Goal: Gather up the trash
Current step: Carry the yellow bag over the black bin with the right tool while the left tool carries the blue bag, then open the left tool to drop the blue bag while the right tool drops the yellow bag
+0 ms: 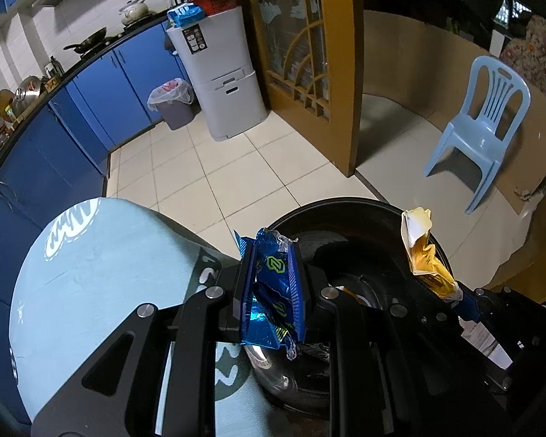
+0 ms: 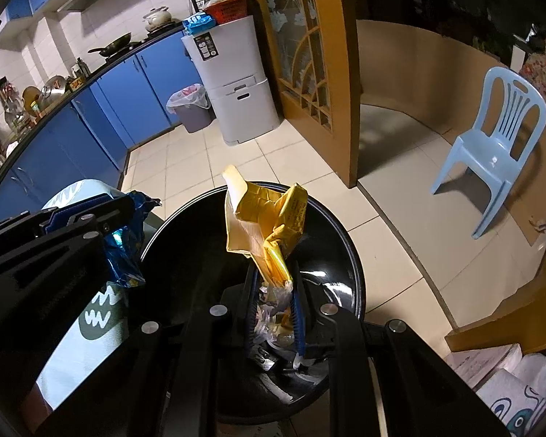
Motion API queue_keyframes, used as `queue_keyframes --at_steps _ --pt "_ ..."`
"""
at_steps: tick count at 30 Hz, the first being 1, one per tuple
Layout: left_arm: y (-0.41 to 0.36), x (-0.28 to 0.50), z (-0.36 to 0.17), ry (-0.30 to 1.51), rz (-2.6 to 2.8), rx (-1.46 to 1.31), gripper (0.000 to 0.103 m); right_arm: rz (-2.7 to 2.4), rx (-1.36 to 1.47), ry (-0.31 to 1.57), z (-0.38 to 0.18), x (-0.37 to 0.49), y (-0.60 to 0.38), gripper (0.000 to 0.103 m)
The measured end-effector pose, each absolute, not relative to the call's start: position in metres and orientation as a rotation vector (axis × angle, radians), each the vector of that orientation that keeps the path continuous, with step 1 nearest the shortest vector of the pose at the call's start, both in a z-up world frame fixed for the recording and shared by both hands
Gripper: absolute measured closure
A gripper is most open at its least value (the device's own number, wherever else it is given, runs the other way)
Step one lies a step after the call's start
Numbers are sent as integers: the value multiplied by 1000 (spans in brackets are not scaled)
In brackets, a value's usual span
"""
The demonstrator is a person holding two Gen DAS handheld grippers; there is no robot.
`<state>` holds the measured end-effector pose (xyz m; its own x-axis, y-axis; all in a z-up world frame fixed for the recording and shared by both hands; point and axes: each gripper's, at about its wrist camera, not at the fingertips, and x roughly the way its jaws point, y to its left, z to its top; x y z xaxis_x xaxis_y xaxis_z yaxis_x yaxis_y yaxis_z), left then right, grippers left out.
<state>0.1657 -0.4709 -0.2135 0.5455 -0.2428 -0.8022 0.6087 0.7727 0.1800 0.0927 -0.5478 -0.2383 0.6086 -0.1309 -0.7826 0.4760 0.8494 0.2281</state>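
My left gripper (image 1: 271,255) is shut on a crumpled blue foil wrapper (image 1: 271,287), which fills the space between its blue pads. It hangs over the near left rim of a black bin (image 1: 345,207). My right gripper (image 2: 275,287) is shut on a yellow and cream wrapper (image 2: 269,218) that sticks up above its fingers, right over the black bin's (image 2: 331,225) open mouth. In the left wrist view the yellow wrapper (image 1: 424,251) shows at the right. In the right wrist view the left gripper (image 2: 127,215) with the blue wrapper (image 2: 125,251) sits at the left.
A pale blue round table (image 1: 91,273) lies under the left gripper. Beyond are tiled floor, blue kitchen cabinets (image 1: 102,87), a lined grey bin (image 1: 173,103), a grey cabinet (image 1: 222,73), a wooden glass door (image 1: 305,54) and a light blue plastic chair (image 1: 484,127).
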Motion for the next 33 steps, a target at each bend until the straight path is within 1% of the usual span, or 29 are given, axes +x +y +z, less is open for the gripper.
queue_keyframes --at_steps 8,10,16,18,19,20,21,22,23,30,33 --pt "-477 169 -224 880 -519 500 84 -364 463 864 -246 93 -552 87" --pt "-478 169 -226 879 -508 507 81 -364 475 868 -248 94 -554 87" --pt "-480 171 -228 897 -508 504 80 -371 493 885 -254 96 -557 86" --pt "-479 174 -229 914 -507 496 68 -373 492 888 -255 96 -557 86" --pt "-479 174 -230 918 -507 491 65 -373 493 889 -255 97 -557 86" --pt "-478 176 -229 924 -510 481 47 -374 493 890 -255 98 -556 86" --pt "-476 176 -229 925 -511 472 18 -376 493 890 -255 98 -556 86" --pt "-472 177 -225 912 -511 444 7 -376 494 890 -256 99 -556 86" --pt "-469 177 -222 894 -510 425 3 -376 494 891 -256 99 -556 86" --pt "-464 181 -217 884 -494 409 3 -375 494 894 -256 101 -556 86" --pt "-462 181 -219 890 -490 411 3 -376 489 895 -256 102 -555 84"
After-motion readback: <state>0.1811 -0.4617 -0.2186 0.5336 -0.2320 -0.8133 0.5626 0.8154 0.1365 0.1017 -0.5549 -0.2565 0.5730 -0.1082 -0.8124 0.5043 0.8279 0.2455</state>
